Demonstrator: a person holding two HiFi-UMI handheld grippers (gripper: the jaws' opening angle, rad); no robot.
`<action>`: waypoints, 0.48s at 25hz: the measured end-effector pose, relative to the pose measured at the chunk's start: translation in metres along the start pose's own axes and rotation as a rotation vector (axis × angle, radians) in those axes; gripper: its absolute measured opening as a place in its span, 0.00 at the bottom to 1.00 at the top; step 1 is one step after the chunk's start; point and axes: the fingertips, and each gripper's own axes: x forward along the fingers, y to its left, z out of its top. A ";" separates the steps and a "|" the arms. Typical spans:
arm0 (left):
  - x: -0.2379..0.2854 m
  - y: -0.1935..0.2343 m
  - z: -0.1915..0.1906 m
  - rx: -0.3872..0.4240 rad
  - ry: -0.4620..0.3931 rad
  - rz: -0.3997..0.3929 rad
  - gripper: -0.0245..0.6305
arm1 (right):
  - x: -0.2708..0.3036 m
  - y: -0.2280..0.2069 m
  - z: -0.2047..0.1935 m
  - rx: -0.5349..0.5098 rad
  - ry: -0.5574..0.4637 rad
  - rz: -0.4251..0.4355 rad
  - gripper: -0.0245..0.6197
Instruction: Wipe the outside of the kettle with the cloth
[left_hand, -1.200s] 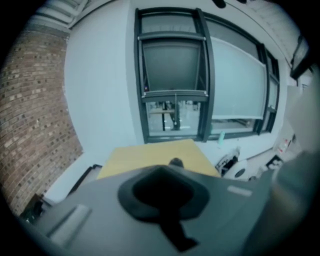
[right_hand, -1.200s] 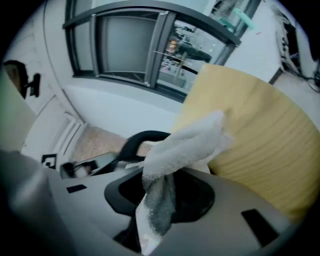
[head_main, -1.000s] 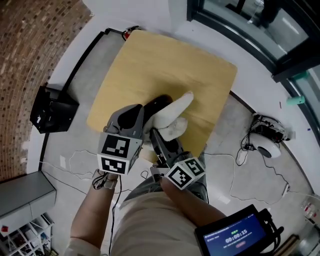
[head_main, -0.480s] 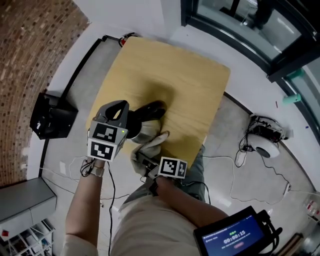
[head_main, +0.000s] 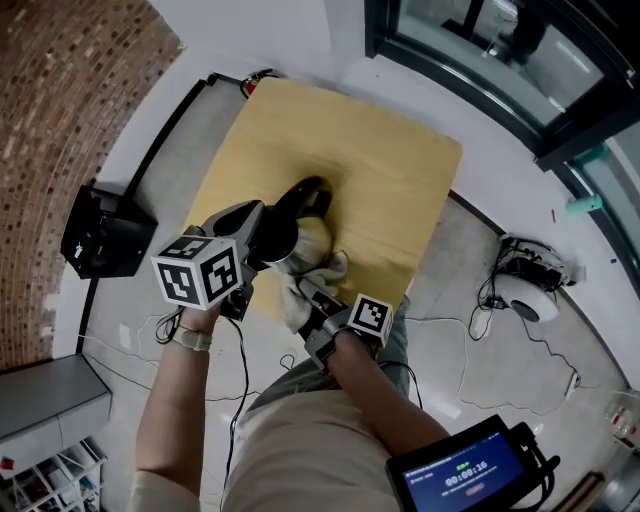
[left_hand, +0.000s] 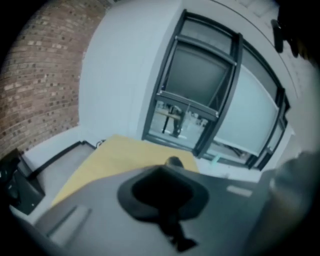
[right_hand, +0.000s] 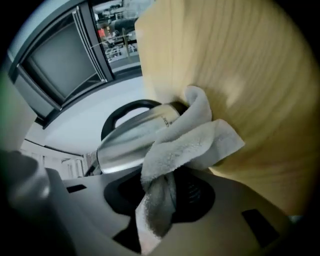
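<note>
The tan wooden worktop (head_main: 385, 165) carries a steel kettle (head_main: 298, 238) with a black handle, near its front edge. Only the head view shows both grippers flanking it. The left gripper (head_main: 256, 228) is at the kettle's left side; its own blurred view shows its fingers pressed together, with a dark-framed window (left_hand: 200, 95) beyond. The right gripper view shows the right gripper (right_hand: 157, 209) with fingers pinching a white cloth (right_hand: 187, 142), draped against the kettle's shiny wall. A black box (head_main: 105, 225) sits on the floor to the left.
</note>
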 end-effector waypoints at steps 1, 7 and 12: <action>0.000 0.001 0.002 0.001 -0.005 0.007 0.02 | -0.005 0.002 0.015 -0.004 -0.044 0.001 0.25; -0.004 -0.005 -0.001 0.015 0.061 -0.043 0.02 | -0.020 0.049 0.113 -0.088 -0.280 0.157 0.25; 0.004 -0.010 0.005 0.100 0.048 -0.061 0.02 | -0.015 0.145 0.061 -0.467 -0.173 0.279 0.25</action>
